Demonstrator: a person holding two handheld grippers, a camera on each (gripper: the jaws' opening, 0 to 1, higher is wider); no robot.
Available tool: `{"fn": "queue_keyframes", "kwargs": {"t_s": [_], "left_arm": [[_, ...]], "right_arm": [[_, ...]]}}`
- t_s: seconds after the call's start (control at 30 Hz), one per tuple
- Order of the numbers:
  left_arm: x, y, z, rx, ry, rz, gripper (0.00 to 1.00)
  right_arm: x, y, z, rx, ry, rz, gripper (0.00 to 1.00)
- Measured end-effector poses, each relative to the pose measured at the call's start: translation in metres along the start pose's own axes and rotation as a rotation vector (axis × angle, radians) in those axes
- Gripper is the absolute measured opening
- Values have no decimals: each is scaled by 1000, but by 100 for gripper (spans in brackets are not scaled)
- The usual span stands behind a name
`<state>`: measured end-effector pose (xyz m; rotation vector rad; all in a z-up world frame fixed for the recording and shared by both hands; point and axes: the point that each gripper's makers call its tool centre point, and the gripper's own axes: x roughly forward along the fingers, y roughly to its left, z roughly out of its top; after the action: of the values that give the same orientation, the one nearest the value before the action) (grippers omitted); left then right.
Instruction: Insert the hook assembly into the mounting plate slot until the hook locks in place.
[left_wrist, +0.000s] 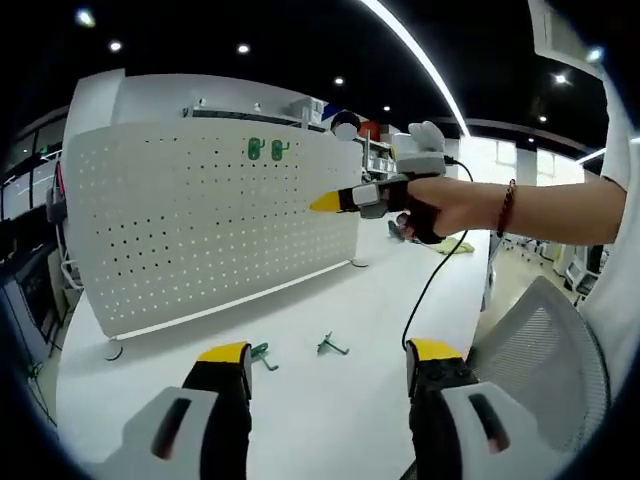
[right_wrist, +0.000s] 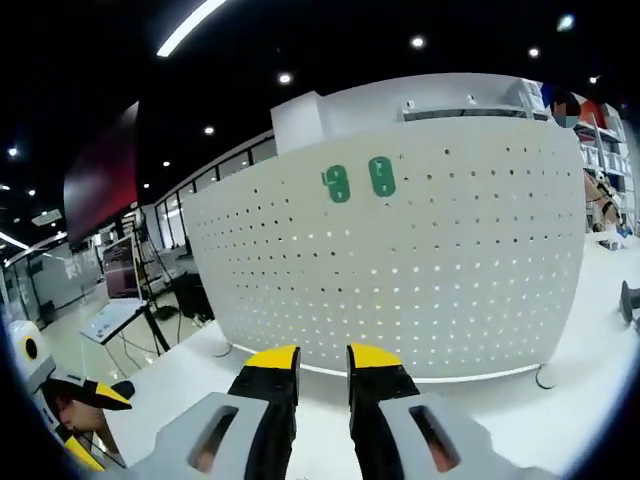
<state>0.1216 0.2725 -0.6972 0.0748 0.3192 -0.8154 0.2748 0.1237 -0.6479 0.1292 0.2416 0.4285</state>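
- A big white board full of little holes stands up on a white table.
- Two green hooks hang side by side near the top of the board. In the right gripper view the same two green hooks sit high on the board.
- Two more green hooks lie on the table in front of the board. One green hook lies just beside the left gripper's jaw tip. The other green hook lies a little to the side of it, in the space between the two jaws.
- The left gripper hangs low over the table. Its yellow-tipped jaws are wide apart and hold nothing.
- The right gripper shows in the left gripper view, held by a person's hand with a bead band on the wrist. Its yellow tip points at the board, up off the table.
- In the right gripper view, the right gripper faces the board. Its jaws are close together with just a thin gap, and nothing can be seen between them.
- A gray mesh chair stands by the table edge.
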Motion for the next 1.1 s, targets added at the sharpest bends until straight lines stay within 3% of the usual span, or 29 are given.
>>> {"fn": "queue_keyframes", "kwargs": {"t_s": [0.67, 1.1], "left_arm": [[36, 17, -25, 34, 126, -1, 57], [55, 27, -38, 50, 171, -11, 57]], "right_arm": [[-14, 1, -57, 40, 93, 30, 17], [-29, -2, -72, 76, 100, 15, 17]]}}
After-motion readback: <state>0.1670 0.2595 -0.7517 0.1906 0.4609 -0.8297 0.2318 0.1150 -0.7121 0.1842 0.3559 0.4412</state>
